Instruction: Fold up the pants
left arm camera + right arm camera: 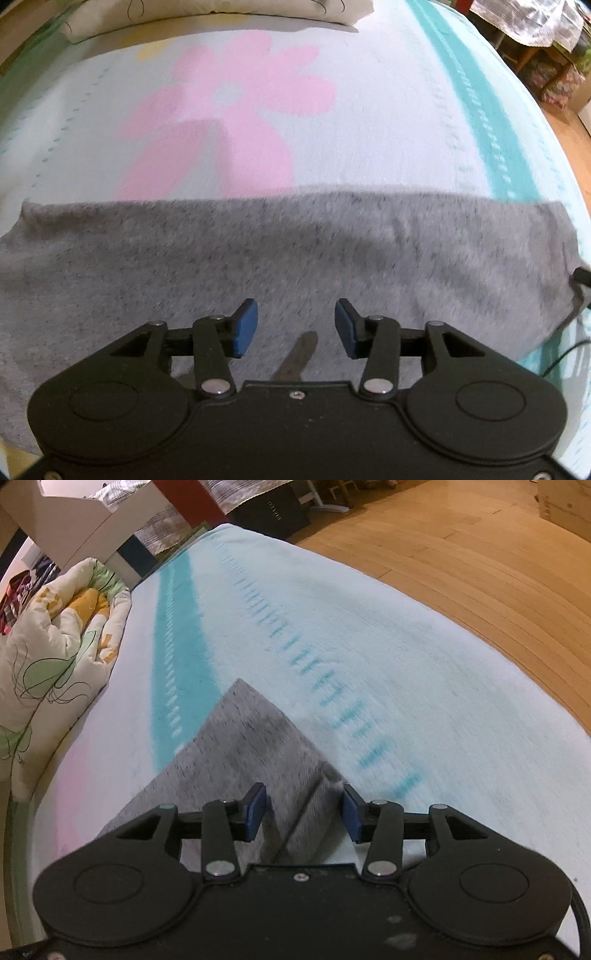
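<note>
The grey heathered pants (280, 251) lie flat across the bed in a wide folded band. My left gripper (295, 328) is open and empty, hovering over the middle of the fabric near its front edge. In the right wrist view a corner of the pants (243, 738) points away from me, with a ribbed hem (314, 823) between the jaws. My right gripper (304, 812) is open above that hem; whether it touches the cloth cannot be told. Part of the right gripper (581, 277) shows at the pants' right end in the left wrist view.
The bed has a pale blanket (388, 122) with a pink flower (229, 110) and teal stripes (177, 657). A rolled quilt (55, 646) lies at the left. Wooden floor (461, 565) runs beyond the bed's right edge. A black cable (565, 354) trails at the right.
</note>
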`<state>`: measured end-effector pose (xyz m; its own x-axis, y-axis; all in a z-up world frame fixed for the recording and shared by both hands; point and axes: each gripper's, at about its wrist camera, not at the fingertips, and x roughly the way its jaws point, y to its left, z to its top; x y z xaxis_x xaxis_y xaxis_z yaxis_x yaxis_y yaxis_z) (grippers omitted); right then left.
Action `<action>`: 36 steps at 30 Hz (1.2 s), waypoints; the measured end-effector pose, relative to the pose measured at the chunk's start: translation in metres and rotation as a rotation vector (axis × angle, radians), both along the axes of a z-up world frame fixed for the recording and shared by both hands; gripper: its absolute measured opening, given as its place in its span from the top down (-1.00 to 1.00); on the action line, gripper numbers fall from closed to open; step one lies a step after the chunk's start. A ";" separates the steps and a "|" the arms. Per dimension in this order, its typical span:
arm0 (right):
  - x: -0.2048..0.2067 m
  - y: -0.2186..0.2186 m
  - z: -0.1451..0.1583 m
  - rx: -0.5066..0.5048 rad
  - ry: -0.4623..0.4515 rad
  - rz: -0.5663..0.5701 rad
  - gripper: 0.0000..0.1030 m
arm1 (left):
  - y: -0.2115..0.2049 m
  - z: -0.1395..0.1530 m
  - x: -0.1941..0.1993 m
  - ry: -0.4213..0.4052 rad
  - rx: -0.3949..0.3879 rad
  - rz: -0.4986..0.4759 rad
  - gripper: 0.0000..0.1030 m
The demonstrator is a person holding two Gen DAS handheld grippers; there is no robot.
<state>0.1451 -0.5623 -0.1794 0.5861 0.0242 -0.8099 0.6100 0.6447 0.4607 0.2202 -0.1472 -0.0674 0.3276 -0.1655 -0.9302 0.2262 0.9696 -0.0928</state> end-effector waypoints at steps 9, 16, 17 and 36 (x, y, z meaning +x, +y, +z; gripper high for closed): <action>0.008 0.002 0.003 -0.012 0.000 0.053 0.68 | -0.038 -0.013 0.033 0.009 -0.032 0.039 -0.10; 0.003 0.009 0.025 -0.068 -0.029 0.113 0.72 | -0.074 -0.036 0.044 -0.049 0.087 -0.002 -0.24; 0.003 0.012 0.029 -0.085 -0.031 0.124 0.72 | -0.080 -0.036 0.042 -0.068 0.118 -0.031 -0.24; 0.016 0.190 0.167 -0.525 -0.212 0.503 0.73 | 0.117 -0.001 -0.014 -0.040 0.055 0.170 -0.23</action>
